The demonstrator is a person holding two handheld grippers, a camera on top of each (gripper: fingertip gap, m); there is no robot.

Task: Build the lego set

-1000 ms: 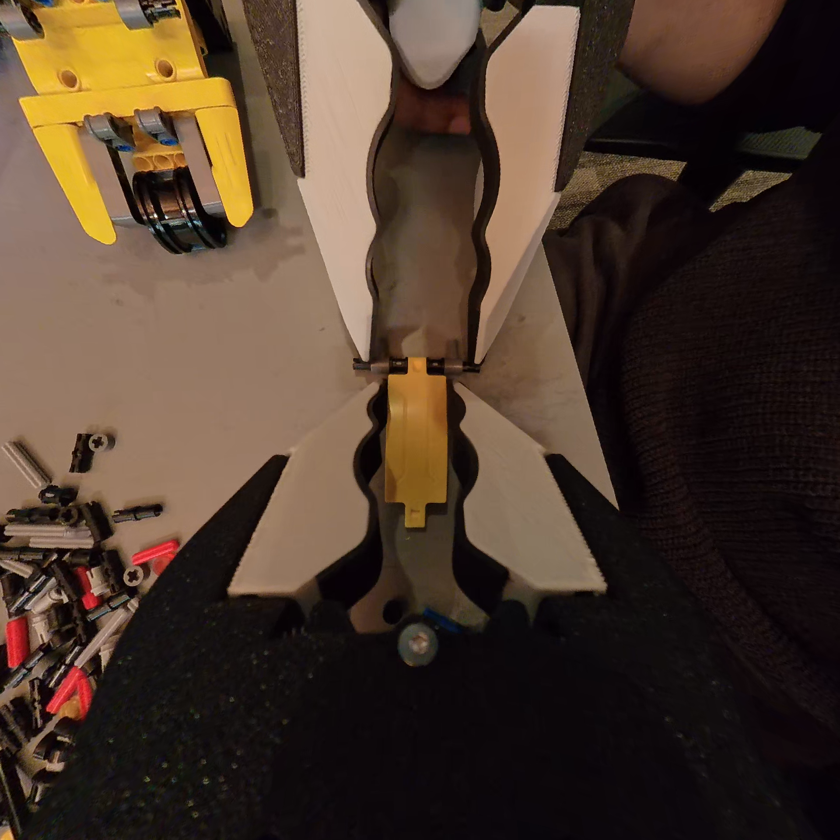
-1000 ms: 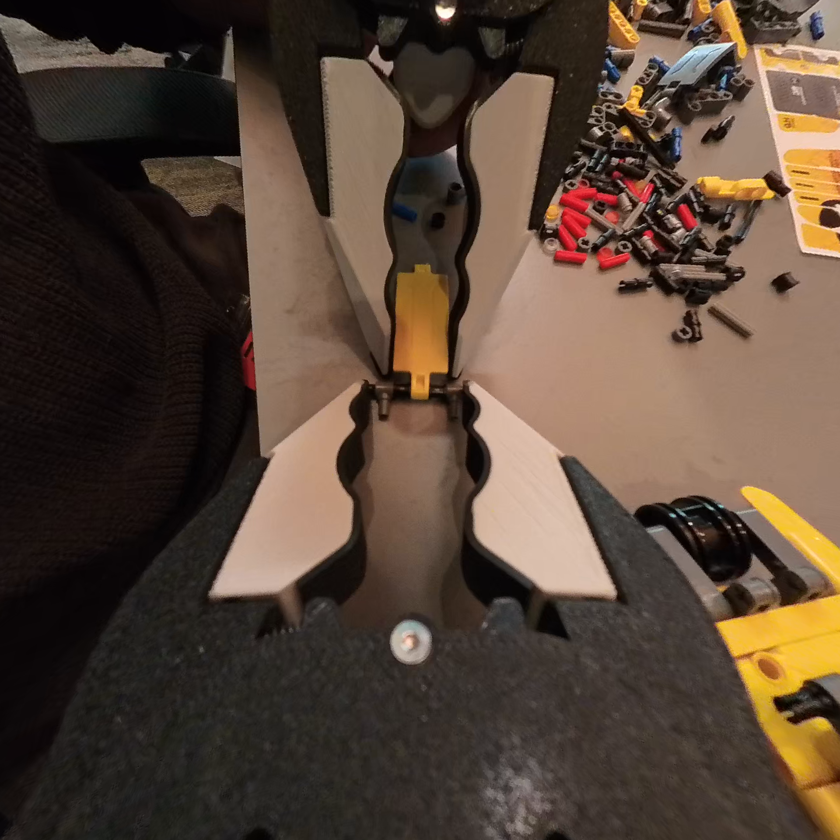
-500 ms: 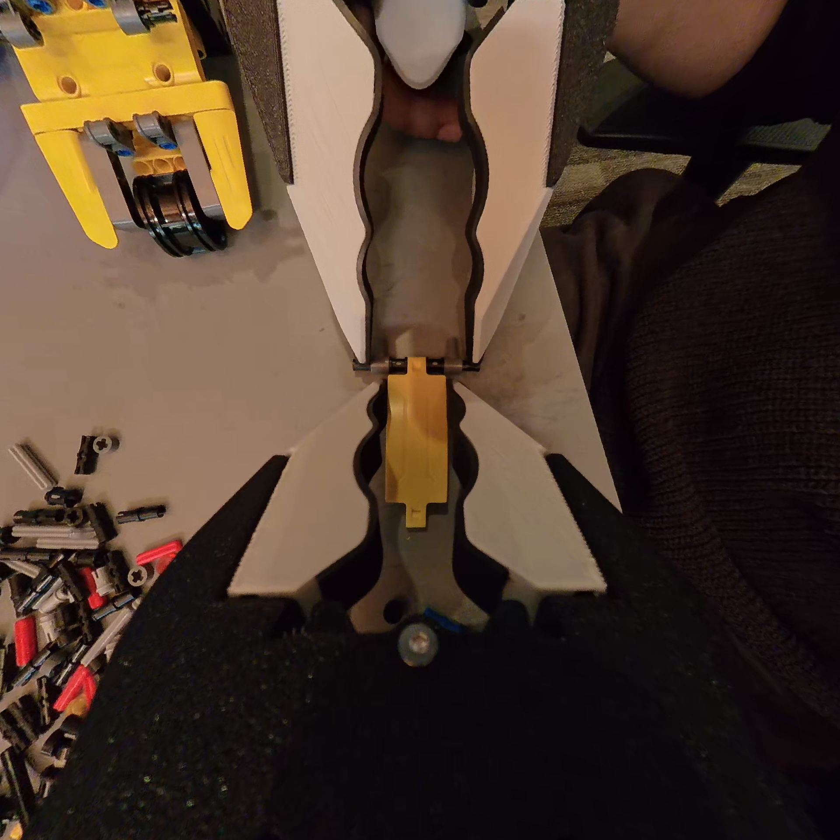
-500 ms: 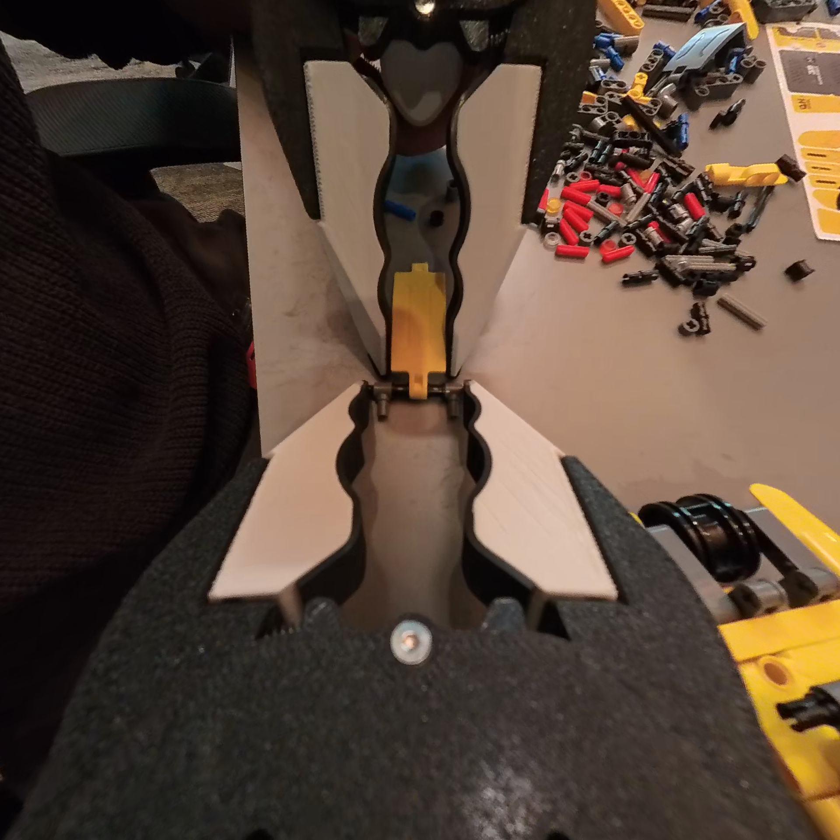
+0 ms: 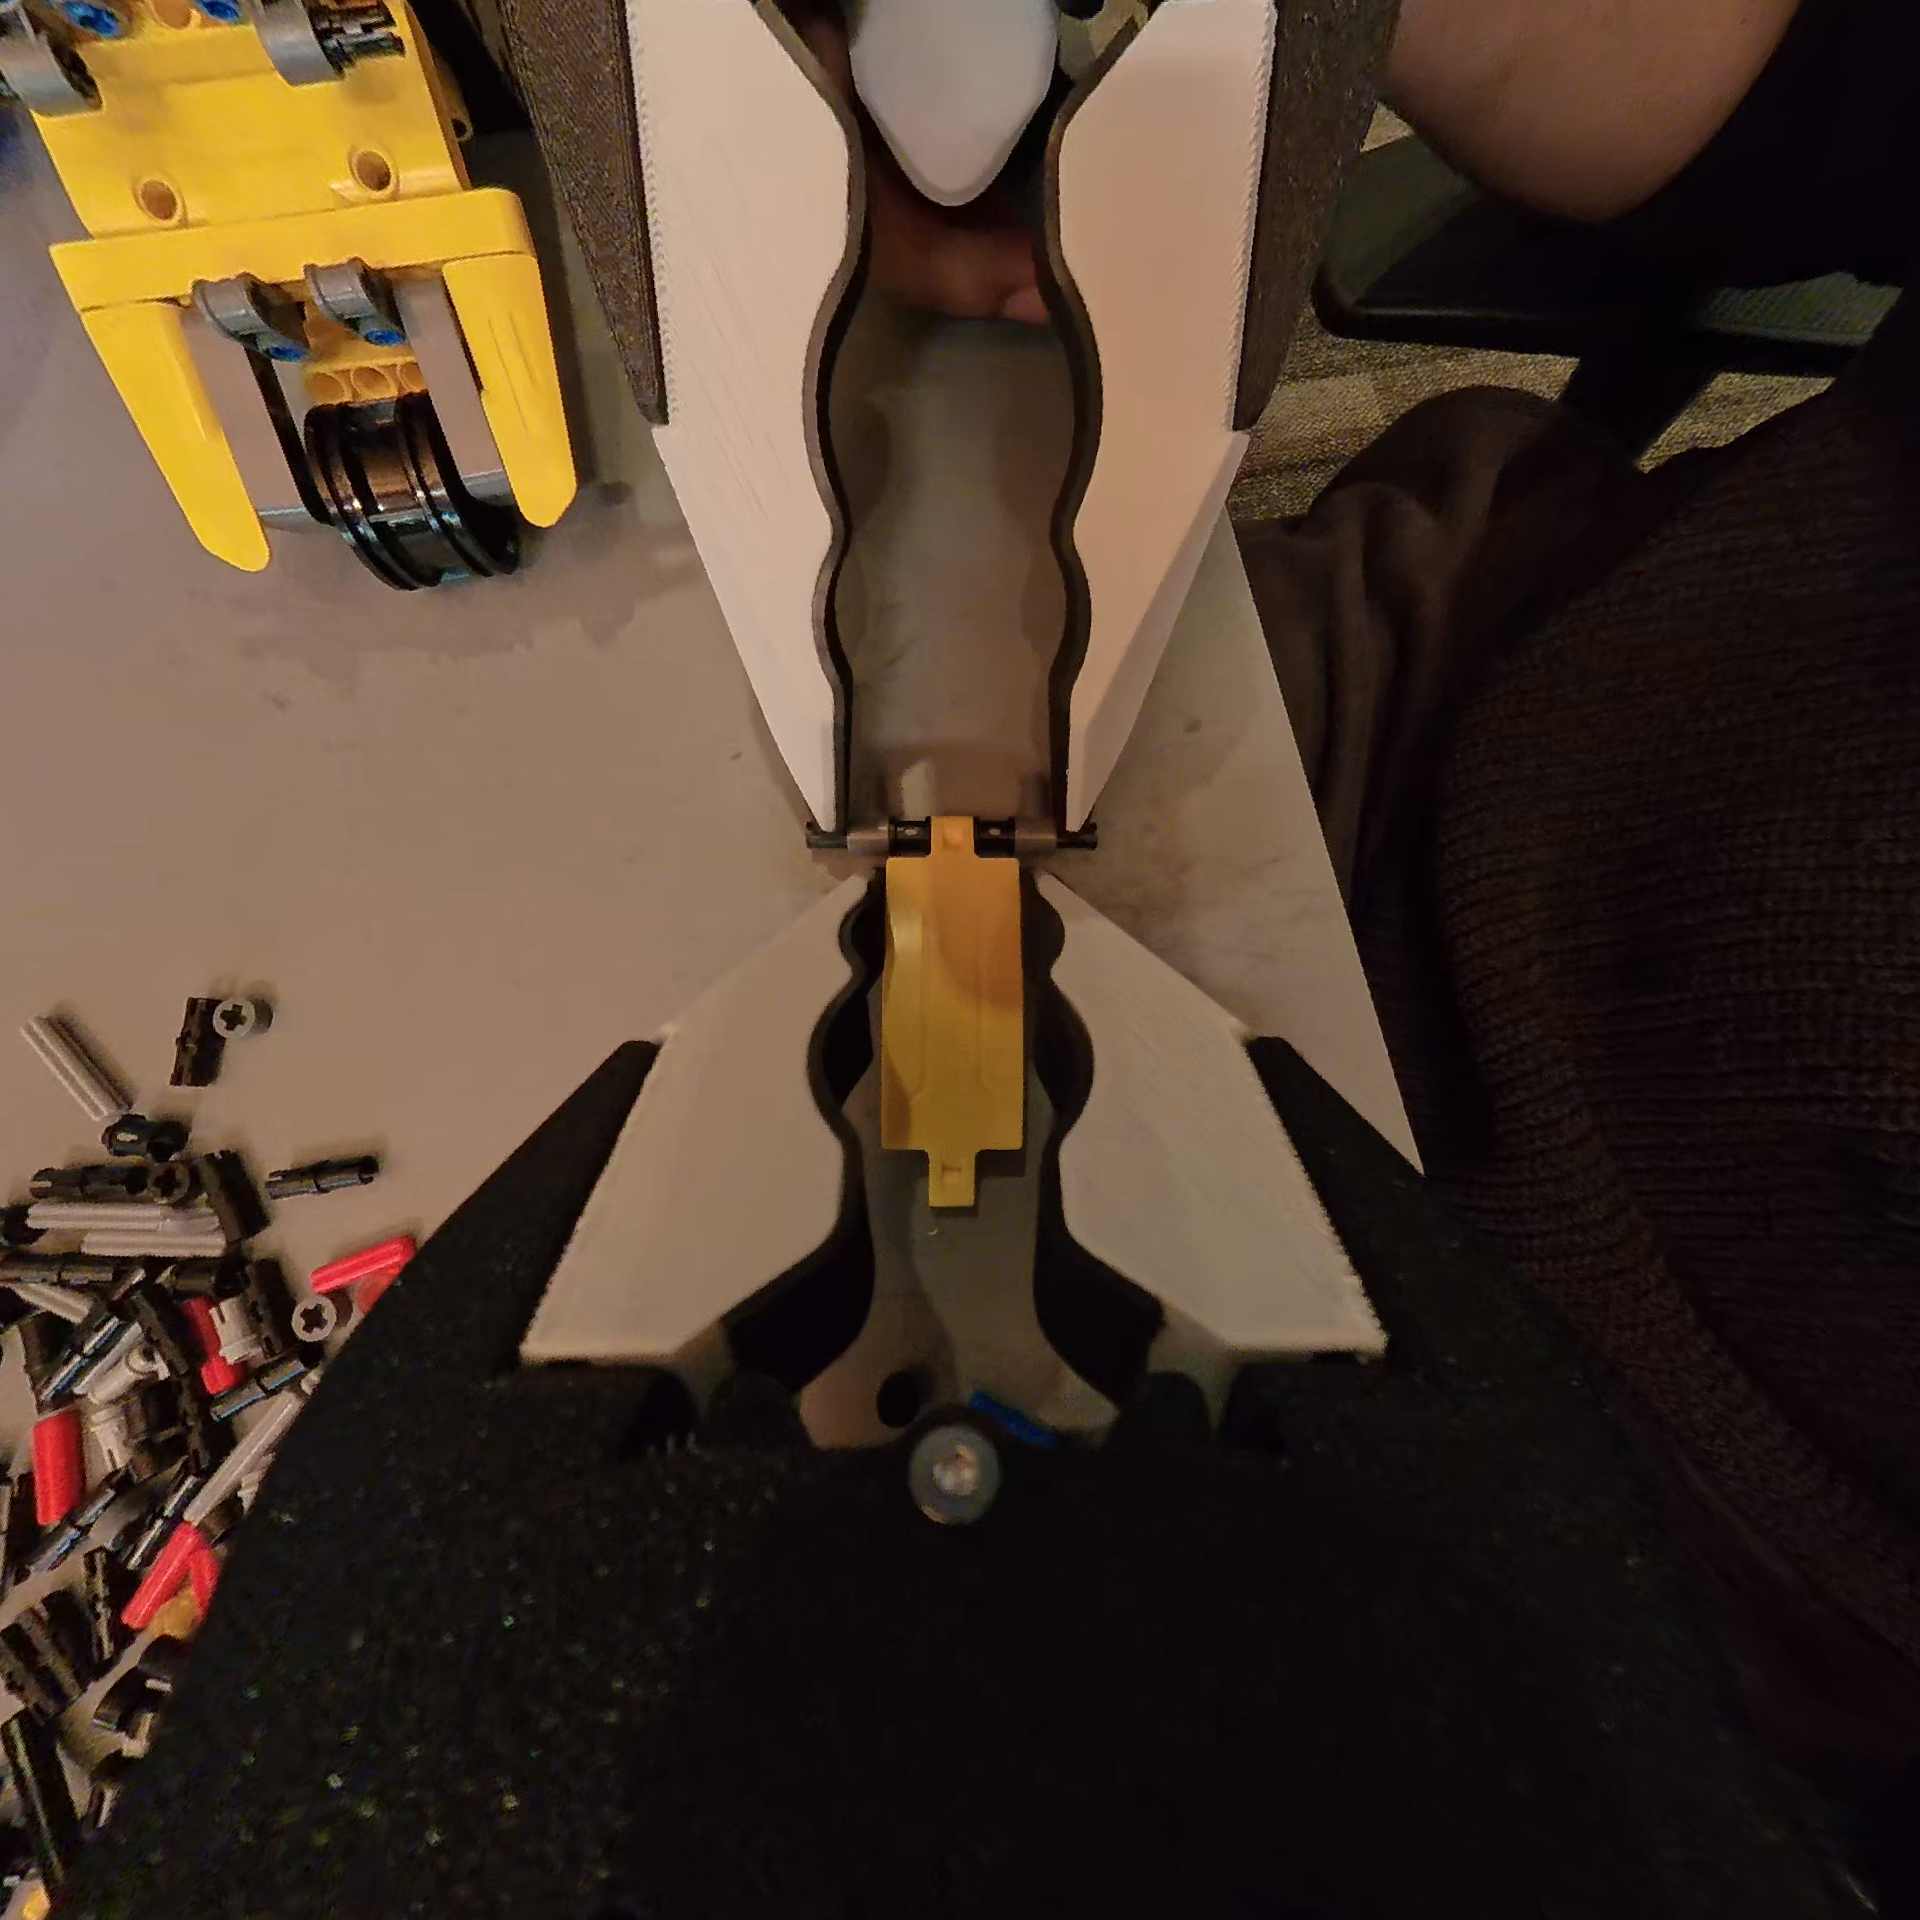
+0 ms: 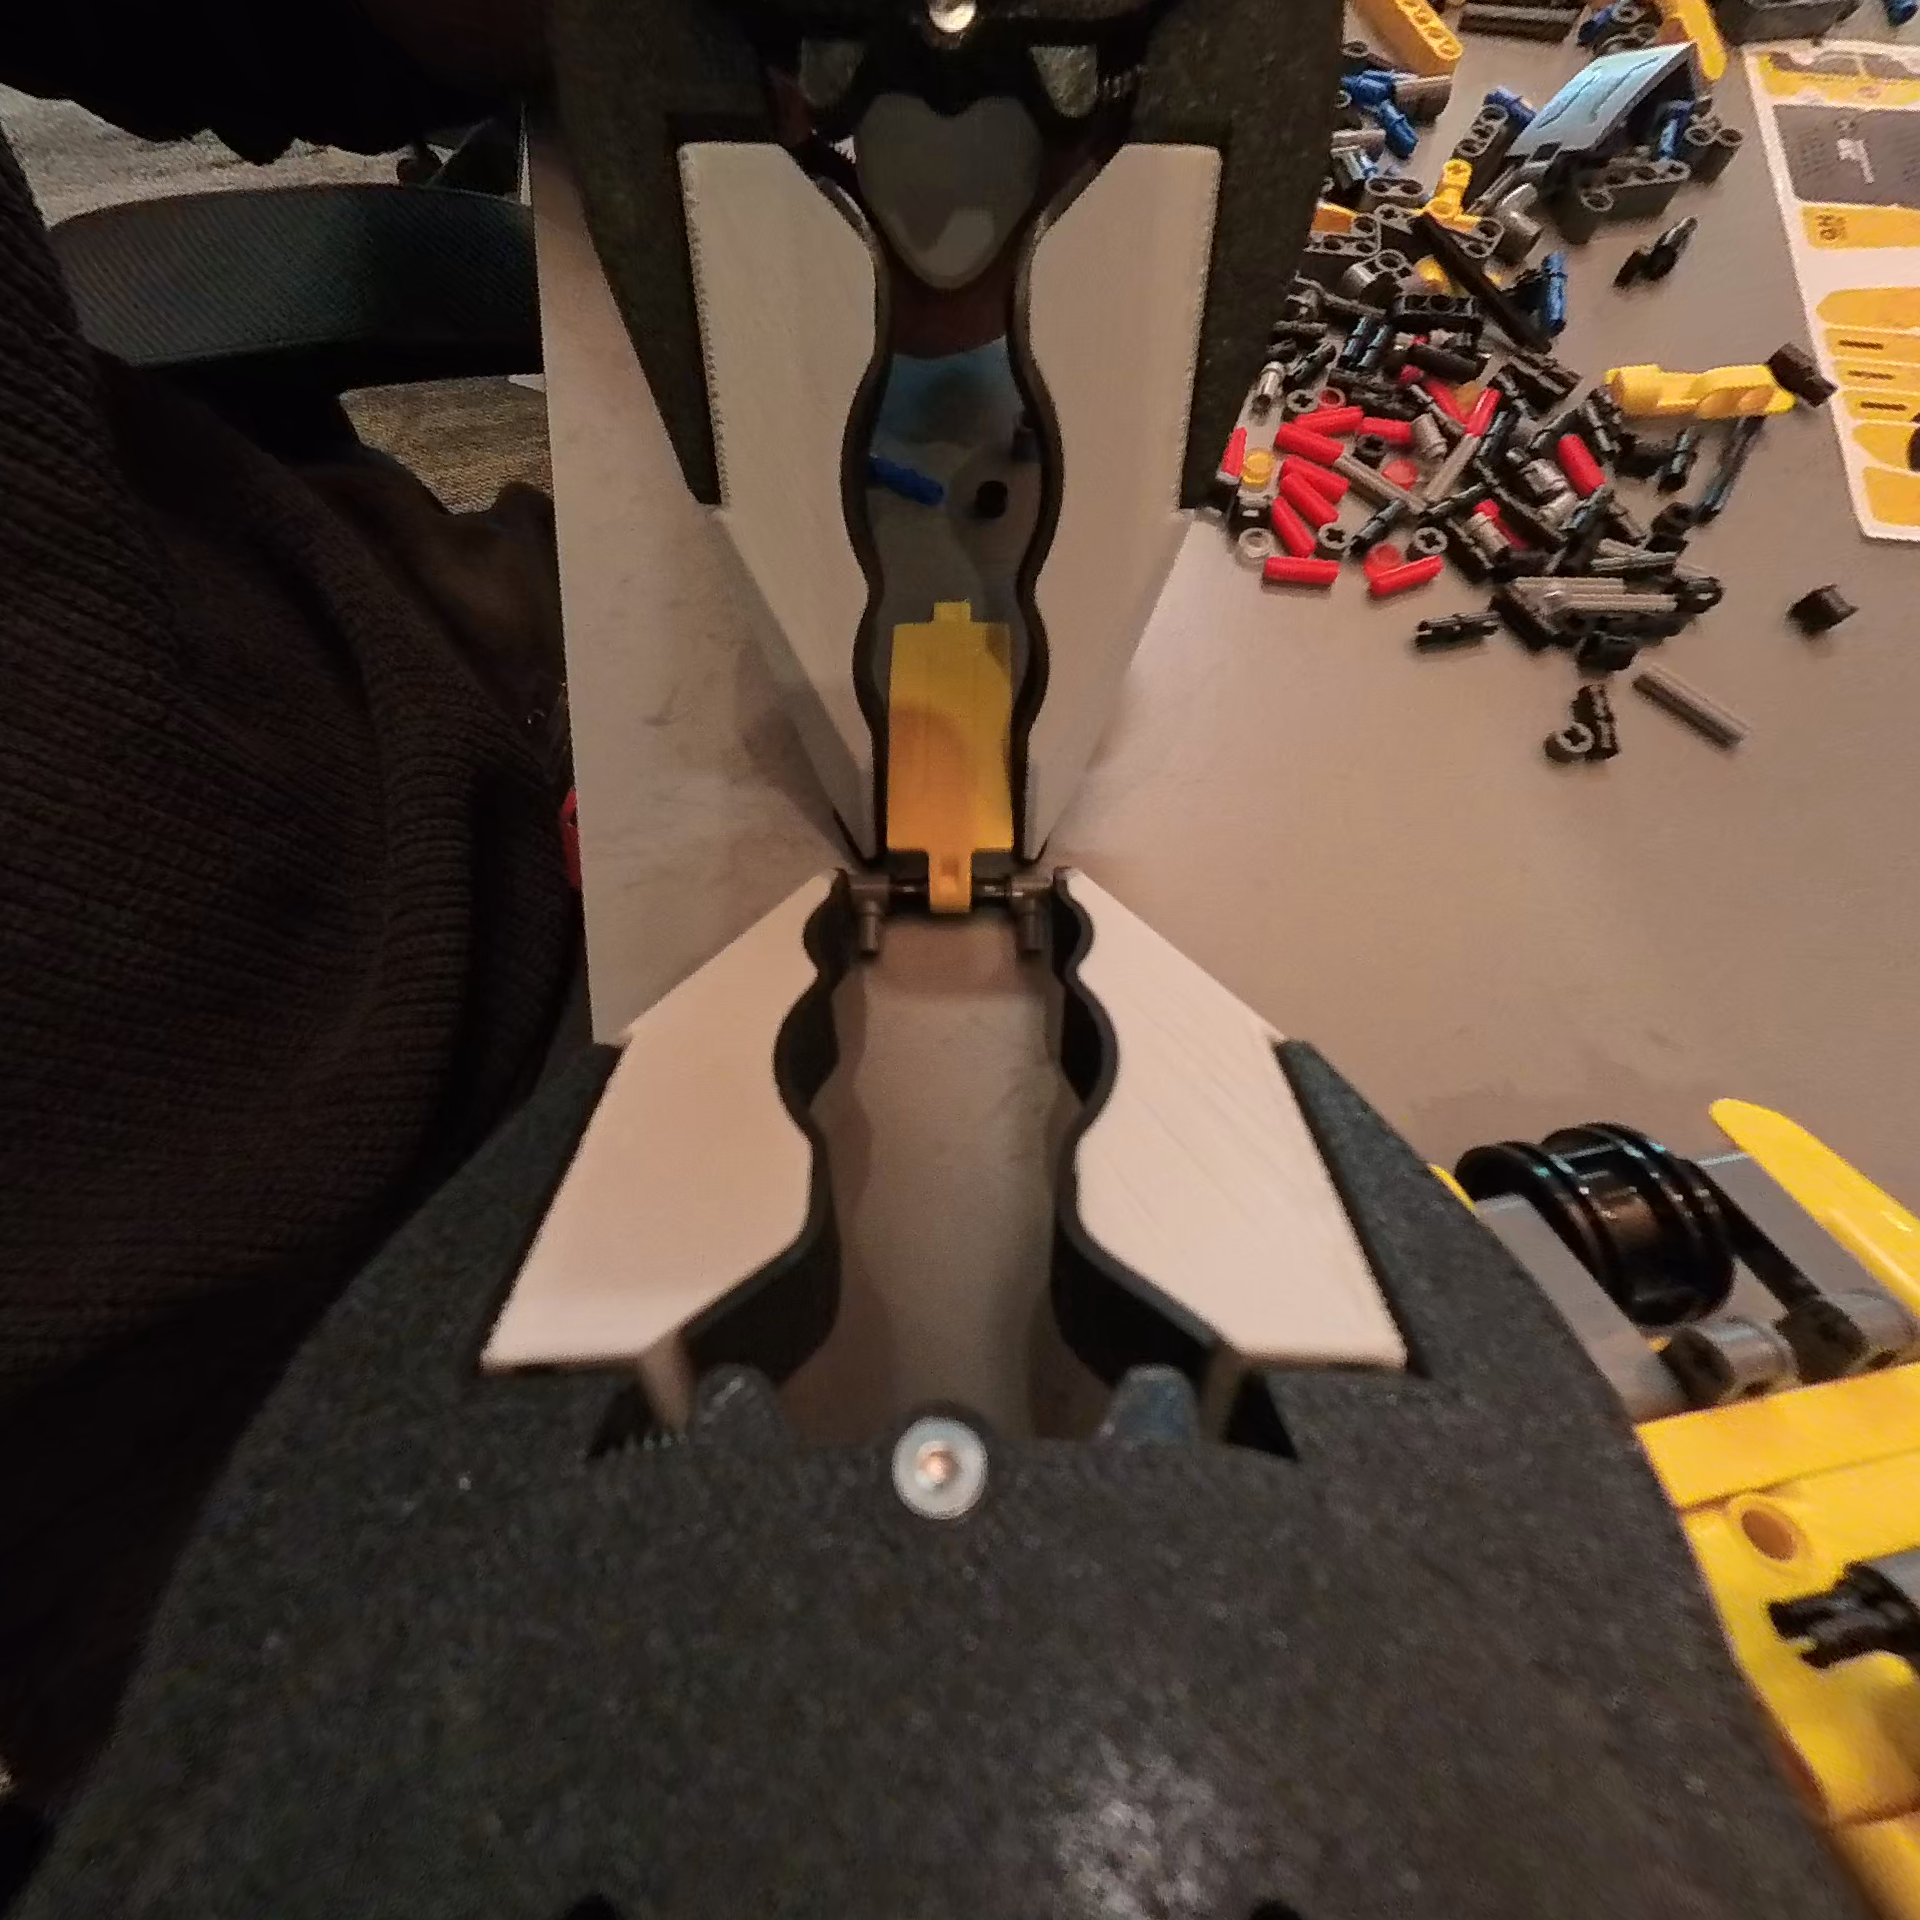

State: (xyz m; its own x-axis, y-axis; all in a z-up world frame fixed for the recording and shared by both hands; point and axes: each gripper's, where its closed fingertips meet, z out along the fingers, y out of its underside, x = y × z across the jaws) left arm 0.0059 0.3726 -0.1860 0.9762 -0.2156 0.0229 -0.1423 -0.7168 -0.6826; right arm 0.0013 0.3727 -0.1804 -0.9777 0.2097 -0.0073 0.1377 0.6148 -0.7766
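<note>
We found the left gripper (image 5: 951, 883) and right gripper (image 6: 948, 894) facing tip to tip, each clamped narrowly; a bare forearm (image 5: 1538, 104) lay behind the right one.

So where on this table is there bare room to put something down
Bare table runs between the yellow model at the far end and the heap of small parts nearer the left gripper. In the right wrist view, the open patch lies between the same heap and model. The heap itself is crowded.
</note>
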